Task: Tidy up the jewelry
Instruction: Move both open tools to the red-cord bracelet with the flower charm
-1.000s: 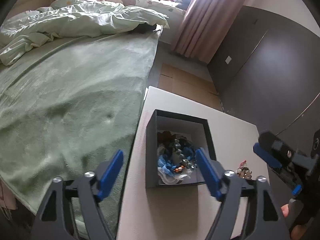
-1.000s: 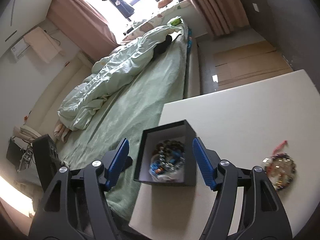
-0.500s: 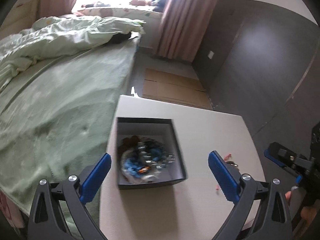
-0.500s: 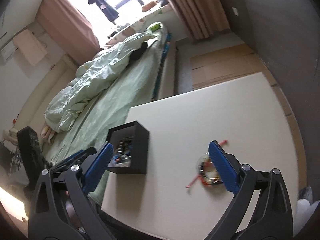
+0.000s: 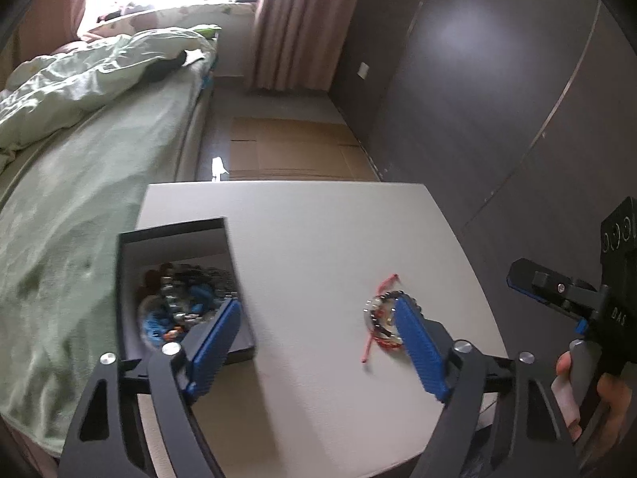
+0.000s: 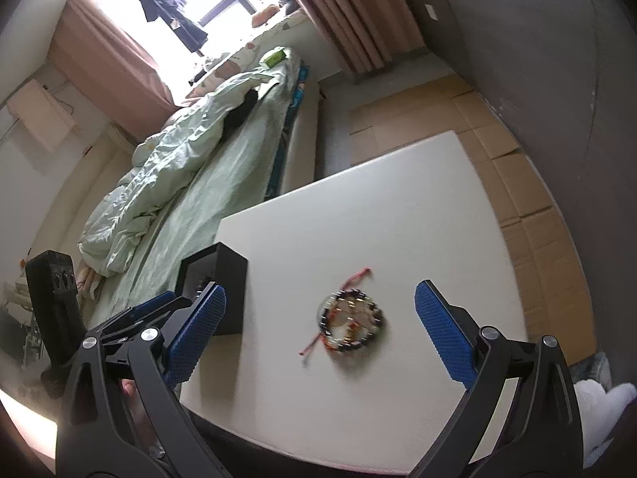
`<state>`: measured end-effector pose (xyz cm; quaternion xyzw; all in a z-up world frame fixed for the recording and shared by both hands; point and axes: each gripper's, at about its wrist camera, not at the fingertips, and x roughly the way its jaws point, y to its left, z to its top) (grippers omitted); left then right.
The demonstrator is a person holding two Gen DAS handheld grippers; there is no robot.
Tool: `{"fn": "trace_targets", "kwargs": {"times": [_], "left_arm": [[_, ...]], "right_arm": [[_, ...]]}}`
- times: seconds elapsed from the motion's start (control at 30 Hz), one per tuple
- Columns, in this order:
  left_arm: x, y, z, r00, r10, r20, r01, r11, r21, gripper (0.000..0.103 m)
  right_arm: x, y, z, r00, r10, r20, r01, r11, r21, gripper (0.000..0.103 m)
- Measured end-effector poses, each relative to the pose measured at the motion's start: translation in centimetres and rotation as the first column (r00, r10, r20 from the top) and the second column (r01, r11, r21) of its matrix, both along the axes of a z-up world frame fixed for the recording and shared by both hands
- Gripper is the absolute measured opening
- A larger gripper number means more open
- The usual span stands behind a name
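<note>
A black open box (image 5: 131, 247) holding several bead bracelets (image 5: 179, 302) stands at the left side of the white table (image 5: 310, 239); it also shows in the right wrist view (image 6: 227, 279). A coiled bead bracelet with a red cord (image 6: 350, 320) lies loose on the table to the right of the box; in the left wrist view the bracelet (image 5: 380, 316) is partly hidden behind my right finger. My left gripper (image 5: 318, 342) is open and empty above the table between box and bracelet. My right gripper (image 6: 318, 330) is open and empty, its fingers spread either side of the bracelet, above it.
A bed with green bedding (image 5: 79, 127) runs along the table's left edge. Cardboard sheets (image 6: 517, 167) cover the floor beyond the table. A dark wall (image 5: 477, 79) stands on the right. The right gripper's body (image 5: 565, 298) and the hand holding it show at the left wrist view's right edge.
Both grippers have swung right, away from the box toward the loose bracelet. The bracelet now lies between the right gripper's open fingers. Both stay open.
</note>
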<state>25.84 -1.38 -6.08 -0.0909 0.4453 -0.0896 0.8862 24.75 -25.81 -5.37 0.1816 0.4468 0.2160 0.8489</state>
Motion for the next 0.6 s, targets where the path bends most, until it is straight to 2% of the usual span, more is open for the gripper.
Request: {"fn": "trace_targets", "kwargs": {"times": [0.17, 0.23, 0.3, 0.37, 0.6], "left_arm": [[1.1, -1.7, -1.1, 0.998, -0.038, -0.048, 0.038, 0.999, -0.001, 0.055], [1.7, -2.3, -1.7, 0.996, -0.048, -0.075, 0.047, 0.999, -0.015, 0.051], [2.2, -2.9, -2.4, 0.993, -0.055, -0.103, 0.052, 0.998, -0.026, 0.046], [2.7, -3.5, -3.0, 0.989, -0.069, -0.128, 0.064, 0.997, -0.04, 0.038], [4.4, -6.0, -4.8, 0.979, -0.103, -0.178, 0.096, 0.994, -0.047, 0.032]], "right_arm": [[0.1, -1.5, -0.9, 0.999, -0.021, -0.044, 0.02, 1.0, -0.015, 0.095], [0.2, -2.0, -1.2, 0.998, -0.026, -0.055, 0.026, 1.0, -0.017, 0.095], [0.3, -2.4, -1.4, 0.997, -0.031, -0.068, 0.03, 0.999, -0.015, 0.089], [0.4, -2.7, -1.8, 0.996, -0.032, -0.089, 0.03, 0.999, -0.014, 0.079], [0.7, -3.4, -2.4, 0.992, -0.051, -0.118, 0.05, 0.999, -0.012, 0.068]]}}
